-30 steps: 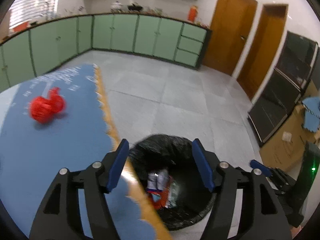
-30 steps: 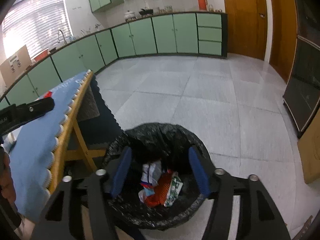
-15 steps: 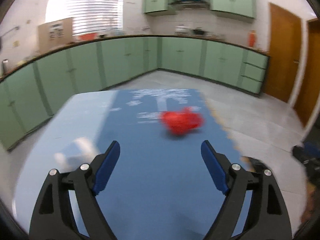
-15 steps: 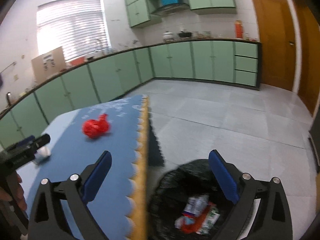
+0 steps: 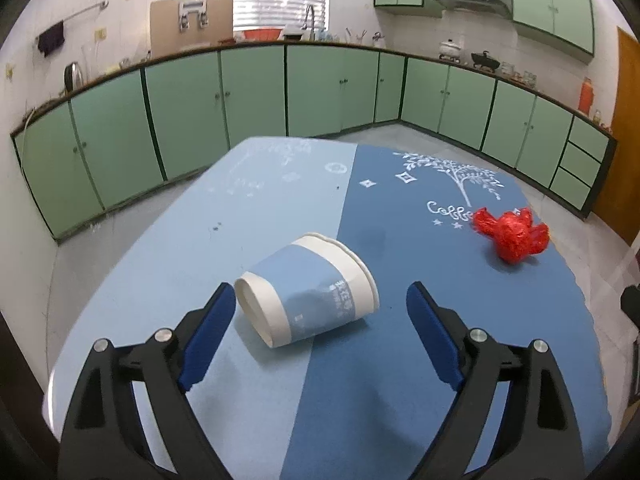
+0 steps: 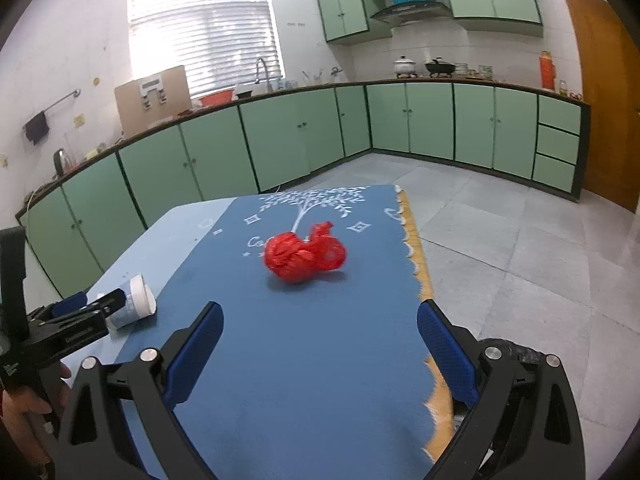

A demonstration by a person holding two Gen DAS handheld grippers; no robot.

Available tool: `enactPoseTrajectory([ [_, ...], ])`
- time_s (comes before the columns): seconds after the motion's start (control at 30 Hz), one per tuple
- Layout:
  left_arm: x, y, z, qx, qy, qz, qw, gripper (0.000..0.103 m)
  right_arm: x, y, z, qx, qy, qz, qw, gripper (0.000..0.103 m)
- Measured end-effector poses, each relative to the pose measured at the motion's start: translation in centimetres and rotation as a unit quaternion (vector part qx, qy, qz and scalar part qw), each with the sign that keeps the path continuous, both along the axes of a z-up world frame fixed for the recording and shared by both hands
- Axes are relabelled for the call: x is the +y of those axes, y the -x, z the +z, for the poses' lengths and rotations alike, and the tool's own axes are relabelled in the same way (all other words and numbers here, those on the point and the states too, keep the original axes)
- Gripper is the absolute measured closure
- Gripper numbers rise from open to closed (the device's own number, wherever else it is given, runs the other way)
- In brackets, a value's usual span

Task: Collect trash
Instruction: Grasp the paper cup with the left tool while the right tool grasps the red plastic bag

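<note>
A blue-and-white paper cup (image 5: 308, 284) lies on its side on the blue table (image 5: 256, 200). My left gripper (image 5: 320, 298) has its jaws opening around the cup; the cup sits between them, nearer the left pad, and the pads do not press on it. A crumpled red plastic bag (image 5: 510, 236) lies further off to the right. In the right wrist view that red bag (image 6: 304, 256) lies on the cloth straight ahead of my right gripper (image 6: 320, 311), which is open and empty. The cup (image 6: 136, 300) and the left gripper (image 6: 100, 304) show at the left.
A bin lined with a black bag (image 6: 528, 356) stands on the floor by the table's right edge, behind my right finger. Green cabinets (image 6: 304, 140) run along the walls beyond grey floor tiles (image 6: 520, 248). A person's hand (image 6: 24, 404) holds the left gripper.
Both views swung from the black bin to the tabletop. Both pairs of jaws opened wider. The cup now lies between the left jaws and the red bag sits ahead of the right gripper.
</note>
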State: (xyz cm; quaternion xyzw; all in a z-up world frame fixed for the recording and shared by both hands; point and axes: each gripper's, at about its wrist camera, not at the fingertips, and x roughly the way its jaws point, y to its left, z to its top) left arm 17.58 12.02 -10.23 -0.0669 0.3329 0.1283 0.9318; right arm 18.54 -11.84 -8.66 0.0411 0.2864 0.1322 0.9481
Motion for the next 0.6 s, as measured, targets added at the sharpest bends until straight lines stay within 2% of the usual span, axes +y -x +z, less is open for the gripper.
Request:
enactPoseTrajectory([
  [0.07,0.2,-0.5,-0.3,0.001,0.007,0.001,1.0,0.018,0.6,-0.4,-0.2,-0.001,0.004,0.004,1.0,0.008],
  [0.13,0.3,-1.3,-0.8,0.006,0.0,0.008,0.9999,0.015,0.8,-0.6,-0.4,0.002,0.003,0.005,1.0,0.008],
  [0.4,0.4,-3.7,-2.0,0.038,-0.026,0.031,0.9984,0.014,1.0,-2.9,-1.1,0.01,-0.002,0.005,1.0,0.007],
  [0.6,0.9,-4.4,-3.7,0.07,-0.015,0.033,0.9969,0.014,1.4,-4.0,-1.6,0.013,-0.006,0.011,1.0,0.007],
])
